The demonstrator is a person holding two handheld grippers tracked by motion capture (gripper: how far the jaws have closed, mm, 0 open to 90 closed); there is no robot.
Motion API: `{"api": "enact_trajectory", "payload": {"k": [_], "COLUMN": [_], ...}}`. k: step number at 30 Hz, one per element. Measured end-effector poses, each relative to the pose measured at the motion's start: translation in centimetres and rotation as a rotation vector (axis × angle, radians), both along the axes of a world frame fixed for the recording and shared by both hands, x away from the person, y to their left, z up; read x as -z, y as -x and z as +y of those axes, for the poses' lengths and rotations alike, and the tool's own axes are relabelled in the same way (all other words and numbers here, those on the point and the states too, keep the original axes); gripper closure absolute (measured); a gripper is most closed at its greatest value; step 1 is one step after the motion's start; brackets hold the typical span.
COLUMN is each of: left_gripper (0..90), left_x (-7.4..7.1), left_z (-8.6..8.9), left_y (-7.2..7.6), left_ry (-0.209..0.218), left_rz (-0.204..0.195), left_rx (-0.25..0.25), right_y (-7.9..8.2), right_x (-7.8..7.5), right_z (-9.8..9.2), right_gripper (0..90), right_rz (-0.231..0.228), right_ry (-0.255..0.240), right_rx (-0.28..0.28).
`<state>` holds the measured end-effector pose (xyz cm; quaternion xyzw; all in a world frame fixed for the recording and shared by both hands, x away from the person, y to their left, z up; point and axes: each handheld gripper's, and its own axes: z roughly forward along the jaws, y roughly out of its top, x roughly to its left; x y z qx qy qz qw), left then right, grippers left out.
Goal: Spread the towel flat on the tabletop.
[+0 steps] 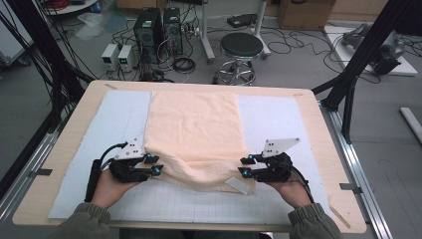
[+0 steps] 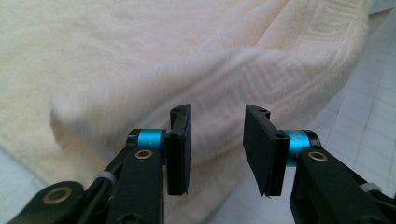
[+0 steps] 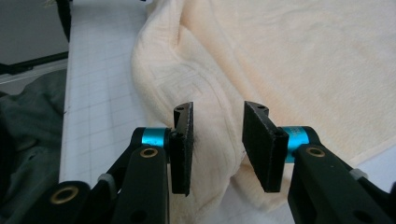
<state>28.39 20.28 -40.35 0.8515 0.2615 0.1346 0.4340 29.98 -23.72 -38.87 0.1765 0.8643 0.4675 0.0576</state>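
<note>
So, your table (image 1: 318, 149) is a big wooden one, and a pale grid mat (image 1: 119, 119) covers most of its top. On the mat lies a peach towel (image 1: 194, 124). Its long side runs from near you to the far edge, right down the middle of the mat. The far part is flat. The near edge is bunched up and a bit lifted, and it sags in the middle between your two grippers.

Your left gripper (image 1: 153, 165) is at the near left corner of the towel. Its jaws stand apart, with a fold of towel just in front of the gap. Your right gripper (image 1: 245, 166) is at the near right corner. Its jaws are apart too, and a fold of towel sits in the gap between them.

The towel has a raised key pattern (image 2: 280, 70) woven along its edge band. A small white tag (image 1: 239, 185) hangs at the near right corner, and you cannot read any writing on it.
</note>
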Motion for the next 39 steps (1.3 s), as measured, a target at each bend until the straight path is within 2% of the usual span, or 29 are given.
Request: {"api": "enact_trajectory", "payload": {"k": [2, 4, 6, 7, 8, 9, 10, 12, 14, 18, 20, 23, 25, 28, 31, 34, 36, 38, 39], "left_gripper": [60.9, 60.3, 59.7, 59.7, 59.7, 60.6, 63.1, 72.7, 81.6, 87.6, 88.8, 89.1, 89.2, 89.2, 89.2, 89.2, 88.3, 75.4, 72.9], "left_x": [0.7, 1.4, 2.2, 2.5, 2.9, 3.2, 3.2, 3.0, 3.1, 2.7, 2.1, 0.8, -0.6, -2.9, -4.9, -6.2, -6.8, -6.8, -6.6], "left_z": [0.3, 0.2, -0.4, -0.7, -1.2, -1.7, -1.8, -1.7, -1.5, -1.6, -1.3, -0.7, -0.1, 0.5, 0.7, 1.2, 1.7, 2.0, 2.2], "left_y": [0.4, 0.2, -0.2, -0.4, -0.4, -0.4, -0.4, -0.6, -0.7, -0.3, 0.3, 1.9, 3.7, 6.5, 9.5, 12.2, 13.8, 14.3, 14.2], "left_ry": [-0.028, -0.035, -0.059, -0.074, -0.095, -0.124, -0.135, -0.151, -0.142, -0.156, -0.137, -0.099, -0.091, -0.11, -0.096, -0.06, -0.033, -0.006, -0.003], "left_rz": [0.001, 0.03, 0.053, 0.059, 0.054, 0.027, 0.01, 0.005, 0.004, -0.007, -0.004, -0.026, -0.06, -0.112, -0.139, -0.143, -0.136, -0.134, -0.139], "left_rx": [0.0, -0.006, 0.003, 0.01, 0.015, 0.02, 0.015, 0.0, -0.009, -0.011, -0.007, 0.005, 0.014, 0.045, 0.066, 0.086, 0.111, 0.101, 0.105], "right_y": [0.7, 0.9, 0.8, 0.7, 0.6, 0.4, 0.3, 0.2, 0.1, 0.1, 0.3, 1.3, 2.3, 4.2, 6.1, 8.6, 9.9, 10.3, 10.2], "right_x": [0.4, 1.0, 1.7, 2.4, 2.8, 3.3, 3.9, 4.5, 4.9, 4.9, 4.7, 3.7, 2.6, 0.8, -1.0, -2.9, -4.0, -4.6, -4.6], "right_z": [0.1, 0.5, 1.2, 1.8, 2.1, 2.5, 2.9, 3.4, 3.7, 3.5, 3.4, 2.8, 2.2, 1.6, 1.5, 1.5, 1.2, 0.8, 0.8], "right_gripper": [61.3, 60.0, 60.1, 60.6, 61.6, 63.3, 65.7, 71.0, 76.0, 83.5, 84.8, 85.1, 85.2, 85.2, 85.2, 83.7, 74.8, 70.7, 69.2], "right_rz": [-0.011, -0.012, -0.011, -0.012, -0.012, -0.001, -0.003, 0.006, 0.018, 0.035, 0.032, 0.026, 0.008, -0.029, -0.051, -0.078, -0.093, -0.111, -0.11], "right_ry": [0.027, 0.054, 0.085, 0.12, 0.14, 0.161, 0.18, 0.195, 0.198, 0.186, 0.18, 0.155, 0.124, 0.086, 0.073, 0.074, 0.055, 0.031, 0.036], "right_rx": [-0.019, -0.027, -0.03, -0.033, -0.035, -0.049, -0.063, -0.077, -0.087, -0.089, -0.092, -0.098, -0.106, -0.115, -0.138, -0.176, -0.201, -0.205, -0.197]}}
